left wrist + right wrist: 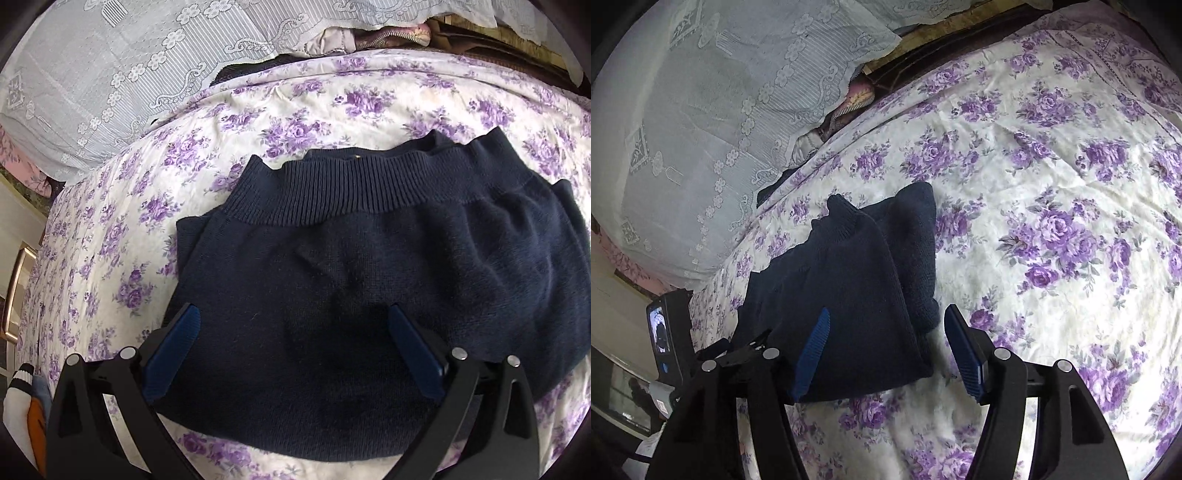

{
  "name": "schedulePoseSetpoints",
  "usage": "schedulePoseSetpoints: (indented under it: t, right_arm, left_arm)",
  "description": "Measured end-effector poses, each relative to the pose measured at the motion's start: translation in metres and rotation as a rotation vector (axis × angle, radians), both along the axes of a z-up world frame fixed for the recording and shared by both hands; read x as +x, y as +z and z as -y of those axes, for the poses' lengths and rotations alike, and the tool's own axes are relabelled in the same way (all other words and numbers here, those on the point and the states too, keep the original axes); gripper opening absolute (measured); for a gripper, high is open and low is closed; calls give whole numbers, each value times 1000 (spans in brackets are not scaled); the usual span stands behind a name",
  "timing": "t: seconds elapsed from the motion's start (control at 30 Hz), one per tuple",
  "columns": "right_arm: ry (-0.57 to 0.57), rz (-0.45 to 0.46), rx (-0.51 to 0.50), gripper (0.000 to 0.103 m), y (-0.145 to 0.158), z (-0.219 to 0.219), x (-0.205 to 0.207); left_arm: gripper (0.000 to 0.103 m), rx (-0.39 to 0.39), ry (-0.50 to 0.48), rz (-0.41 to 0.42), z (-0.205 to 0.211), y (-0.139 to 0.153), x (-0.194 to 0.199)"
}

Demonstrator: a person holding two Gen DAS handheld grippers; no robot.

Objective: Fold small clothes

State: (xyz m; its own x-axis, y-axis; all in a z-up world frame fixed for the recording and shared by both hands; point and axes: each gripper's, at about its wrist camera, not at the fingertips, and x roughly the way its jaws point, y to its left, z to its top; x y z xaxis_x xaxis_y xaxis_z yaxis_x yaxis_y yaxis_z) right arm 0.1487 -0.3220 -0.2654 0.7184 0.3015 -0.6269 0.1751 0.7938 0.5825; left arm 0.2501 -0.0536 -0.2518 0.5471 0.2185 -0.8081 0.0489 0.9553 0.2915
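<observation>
risk: bulky folded navy knit garment (369, 295) may spring apart | left hand-held gripper (293, 325) released over it; right hand-held gripper (886, 328) released at its edge, pinching nothing; thick knit could slide on purple-flowered bedsheet (1052, 184)

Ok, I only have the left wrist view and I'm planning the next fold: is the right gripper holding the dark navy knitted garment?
Observer: No. The right gripper is open, with nothing between its jaws.
Operator: Where is it relative to the garment?
Observer: At the dark navy knitted garment's near right corner. One blue finger pad is over the knit, the other over the purple-flowered white bedsheet.
Operator: Is that side lying as a single layer?
Observer: No, two layers show there. The upper one partly covers a second that sticks out on the right.
</observation>
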Motion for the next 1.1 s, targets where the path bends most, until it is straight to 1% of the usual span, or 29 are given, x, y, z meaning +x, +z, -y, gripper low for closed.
schedulePoseSetpoints:
  t: [0.13,0.23,0.33,0.43,0.5,0.53,0.57,0.63,0.7,0.77,0.83,0.87,0.93,0.97,1.1]
  right_arm:
    - [-15,-6,27,65,-10,3,6]
    - [-26,-11,54,65,-17,7,7]
    - [-18,-10,86,65,-22,10,13]
    - [-2,0,93,65,-26,10,23]
    - [5,-1,101,59,-32,10,33]
    - [8,0,102,52,-35,10,36]
    - [10,4,100,46,-39,10,42]
    - [7,17,93,39,-43,10,47]
    - [6,27,92,37,-44,10,52]
    - [5,22,87,38,-42,7,57]
    - [17,17,71,38,-40,1,62]
    - [30,16,70,35,-39,-1,64]
    - [54,3,53,30,-38,-8,68]
    - [53,-2,27,30,-38,-11,69]
    - [50,19,53,28,-46,-7,67]
  left_arm:
    - [99,-34,11,2,-4,-8,1]
    - [99,-28,7,2,-3,-8,1]
    - [99,-22,13,-2,-3,2,2]
    - [99,-34,45,31,-7,15,3]
    - [99,-38,61,42,-9,21,6]
    - [99,-33,62,39,-9,22,9]
    - [99,-20,62,32,-8,20,12]
    - [99,4,61,-5,-6,7,20]
    - [99,16,62,-22,-5,-8,24]
    - [99,18,65,19,-4,-11,19]
    - [99,37,59,44,-1,-13,17]
    - [99,37,56,47,-1,-13,17]
    - [99,18,53,48,-4,-14,17]
    - [99,6,49,50,-6,-14,18]
    - [99,-18,47,60,-9,-16,17]
